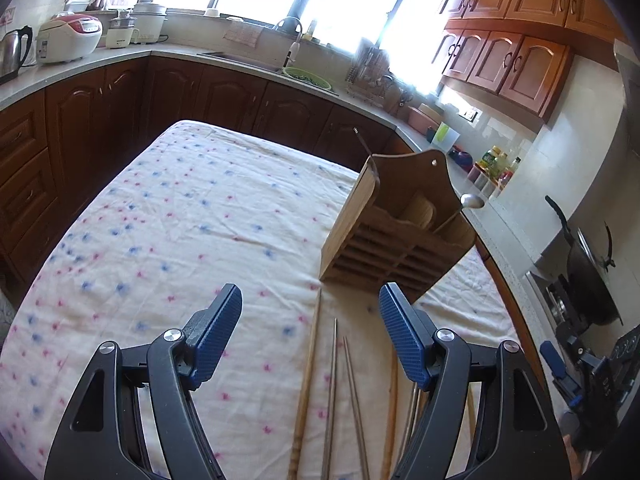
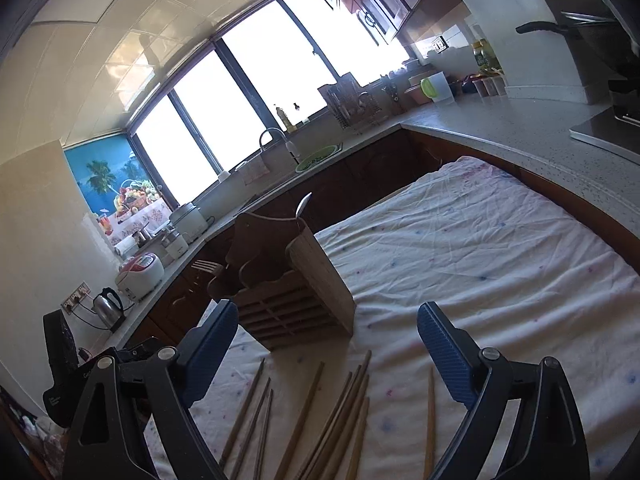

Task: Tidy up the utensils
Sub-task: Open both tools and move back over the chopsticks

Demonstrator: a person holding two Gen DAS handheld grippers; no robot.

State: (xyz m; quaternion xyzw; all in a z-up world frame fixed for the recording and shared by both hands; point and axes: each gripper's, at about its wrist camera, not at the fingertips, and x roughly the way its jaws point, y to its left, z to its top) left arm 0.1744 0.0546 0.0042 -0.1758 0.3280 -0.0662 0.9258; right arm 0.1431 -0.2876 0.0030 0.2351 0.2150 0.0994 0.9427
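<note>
A wooden utensil holder (image 1: 394, 226) stands on the cloth-covered table (image 1: 180, 208), with a metal spoon (image 1: 472, 201) and a dark-handled utensil (image 1: 366, 148) sticking out of it. Several chopsticks lie on the cloth in front of it: a wooden one (image 1: 308, 380) and two metal ones (image 1: 340, 392). My left gripper (image 1: 310, 320) is open and empty above them. In the right wrist view the holder (image 2: 296, 284) stands ahead, with the spoon (image 2: 303, 204) in it. Several wooden chopsticks (image 2: 340, 412) lie below my right gripper (image 2: 326, 340), which is open and empty.
Kitchen counters wrap around the table, with a rice cooker (image 1: 70, 38), kettle (image 1: 14, 50), sink with a green colander (image 1: 308, 78), dish rack (image 1: 370, 76) and a wok on the stove (image 1: 592, 272). The right gripper shows at the left view's edge (image 1: 580, 364).
</note>
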